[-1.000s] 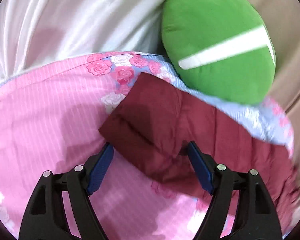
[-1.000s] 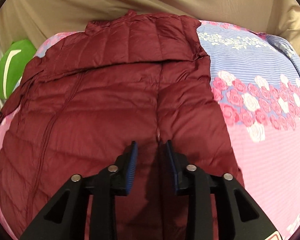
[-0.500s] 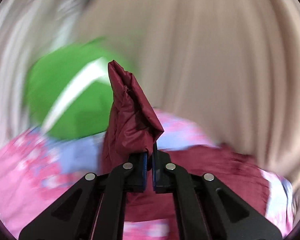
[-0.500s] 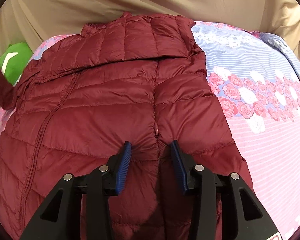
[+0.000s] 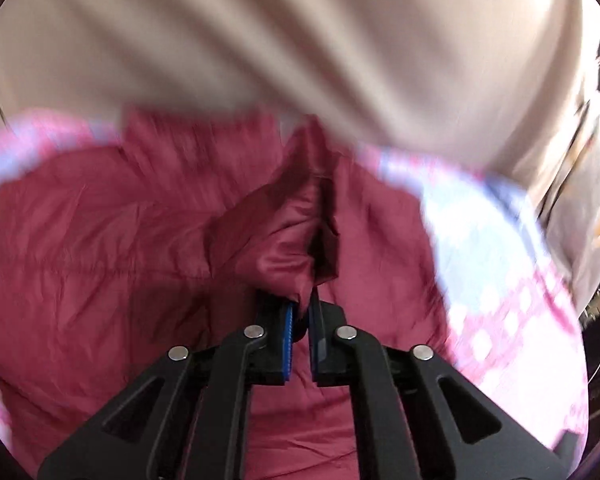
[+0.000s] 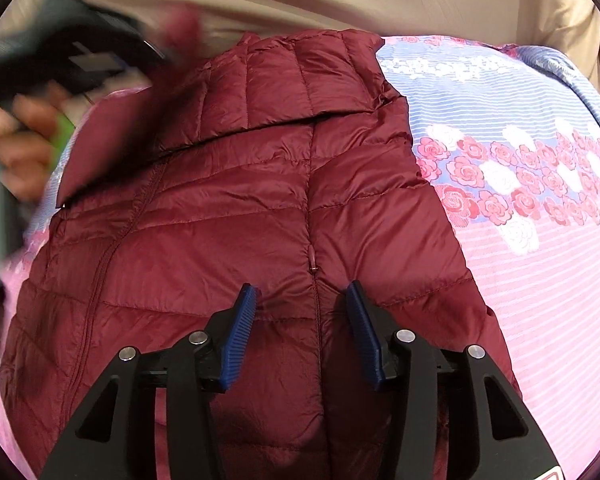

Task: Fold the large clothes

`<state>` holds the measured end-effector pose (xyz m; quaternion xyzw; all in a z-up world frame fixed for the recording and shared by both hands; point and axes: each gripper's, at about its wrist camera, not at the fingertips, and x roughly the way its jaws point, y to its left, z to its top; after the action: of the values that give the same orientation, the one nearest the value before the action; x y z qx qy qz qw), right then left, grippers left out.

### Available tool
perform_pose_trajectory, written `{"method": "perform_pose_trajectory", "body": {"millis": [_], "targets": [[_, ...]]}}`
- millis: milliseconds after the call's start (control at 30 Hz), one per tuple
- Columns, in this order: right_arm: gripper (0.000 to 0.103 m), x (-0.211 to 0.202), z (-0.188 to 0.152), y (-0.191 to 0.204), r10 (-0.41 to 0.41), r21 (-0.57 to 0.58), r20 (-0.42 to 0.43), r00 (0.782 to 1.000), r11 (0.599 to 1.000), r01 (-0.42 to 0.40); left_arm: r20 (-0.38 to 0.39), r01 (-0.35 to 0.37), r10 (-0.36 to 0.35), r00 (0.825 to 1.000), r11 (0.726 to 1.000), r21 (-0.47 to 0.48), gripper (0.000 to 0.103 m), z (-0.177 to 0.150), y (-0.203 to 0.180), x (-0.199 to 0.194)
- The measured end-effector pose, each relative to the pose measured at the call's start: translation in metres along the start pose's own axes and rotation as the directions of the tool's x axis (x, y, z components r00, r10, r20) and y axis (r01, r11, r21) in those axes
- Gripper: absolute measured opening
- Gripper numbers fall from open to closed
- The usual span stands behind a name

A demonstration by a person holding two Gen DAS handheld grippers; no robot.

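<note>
Fingers, left (image 5: 287,330): nearly closed, pinching a bunched sleeve (image 5: 284,236) raised above the jacket's body.
Fingers, right (image 6: 242,330): spread apart, gripping nothing, low over the zip.
Jacket (image 6: 228,220): maroon, flat on the floral bed (image 6: 540,240).

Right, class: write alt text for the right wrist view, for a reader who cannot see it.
A dark red puffer jacket lies spread on a pink and blue flowered bedsheet, with the open right gripper poised above its centre zip. At the far left, a blurred hand lifts the jacket's sleeve.
</note>
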<state>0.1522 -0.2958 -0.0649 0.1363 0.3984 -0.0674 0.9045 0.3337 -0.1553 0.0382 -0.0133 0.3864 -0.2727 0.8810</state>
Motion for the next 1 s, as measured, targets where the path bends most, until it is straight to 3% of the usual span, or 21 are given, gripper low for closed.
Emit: {"method": "perform_pose_trajectory", "body": {"millis": [67, 167, 233, 300, 333, 400, 467, 567, 667, 767, 800, 833, 867, 900, 1000], "targets": [[0.053, 0.000, 0.000, 0.000, -0.005, 0.007, -0.004, 1.000, 1.000, 0.005, -0.061, 0.010, -0.015, 0.998, 0.997, -0.074, 0.017, -0.029, 0.010, 0.027], [0.058, -0.003, 0.003, -0.004, -0.022, 0.028, -0.021, 1.000, 0.999, 0.023, -0.027, 0.077, -0.082, 0.996, 0.986, -0.145, 0.031, -0.041, 0.026, 0.015], [0.061, -0.007, 0.008, -0.009, -0.023, 0.051, -0.027, 0.999, 0.998, 0.025, 0.015, 0.111, -0.110, 0.994, 0.984, -0.139, 0.070, -0.042, 0.036, -0.012], [0.063, -0.012, 0.021, -0.017, 0.012, 0.085, -0.030, 0.999, 0.996, -0.009, 0.113, 0.090, -0.077, 0.991, 0.989, -0.118, 0.090, -0.047, 0.052, -0.052], [0.065, -0.013, 0.030, -0.021, 0.034, 0.098, -0.032, 0.999, 0.995, -0.031, 0.154, 0.060, -0.043, 0.987, 0.992, -0.110, 0.093, -0.048, 0.063, -0.070], [0.065, -0.012, 0.046, -0.023, 0.059, 0.111, -0.029, 0.998, 0.992, -0.056, 0.186, -0.021, 0.043, 0.982, 0.993, -0.118, 0.093, -0.052, 0.094, -0.096], [0.068, -0.005, 0.068, -0.023, 0.084, 0.125, -0.024, 0.996, 0.989, -0.080, 0.162, -0.078, 0.105, 0.981, 0.983, -0.166, 0.093, -0.057, 0.126, -0.103], [0.068, 0.017, 0.097, -0.018, 0.082, 0.142, -0.019, 0.996, 0.987, -0.079, 0.100, -0.143, 0.180, 0.978, 0.943, -0.301, 0.092, -0.070, 0.182, -0.107], [0.068, 0.041, 0.120, -0.005, 0.102, 0.157, -0.029, 0.994, 0.983, -0.097, 0.060, -0.141, 0.184, 0.981, 0.892, -0.429, 0.091, -0.092, 0.227, -0.106], [0.068, 0.068, 0.135, 0.013, 0.129, 0.144, -0.063, 0.990, 0.982, -0.119, 0.027, -0.153, 0.191, 0.981, 0.856, -0.495, 0.091, -0.099, 0.251, -0.100], [0.061, 0.079, 0.140, 0.020, 0.113, 0.136, -0.085, 0.990, 0.986, -0.100, 0.019, -0.154, 0.190, 0.982, 0.849, -0.505, 0.088, -0.100, 0.256, -0.098], [0.029, 0.084, 0.143, 0.024, 0.104, 0.133, -0.095, 0.990, 0.987, -0.091, 0.004, -0.162, 0.191, 0.982, 0.841, -0.516, 0.079, -0.098, 0.259, -0.094], [0.007, 0.091, 0.149, 0.031, 0.111, 0.127, -0.111, 0.988, 0.987, -0.096, -0.014, -0.171, 0.193, 0.981, 0.831, -0.529, 0.072, -0.097, 0.267, -0.093], [0.003, 0.091, 0.155, 0.036, 0.124, 0.120, -0.113, 0.986, 0.987, -0.110, -0.027, -0.170, 0.184, 0.983, 0.826, -0.537, 0.062, -0.096, 0.272, -0.090], [0.002, 0.038, 0.184, 0.063, 0.113, -0.001, 0.119, 0.986, 0.994, -0.114, -0.037, -0.202, 0.216, 0.976, 0.821, -0.534, 0.048, -0.089, 0.273, -0.083]]}}
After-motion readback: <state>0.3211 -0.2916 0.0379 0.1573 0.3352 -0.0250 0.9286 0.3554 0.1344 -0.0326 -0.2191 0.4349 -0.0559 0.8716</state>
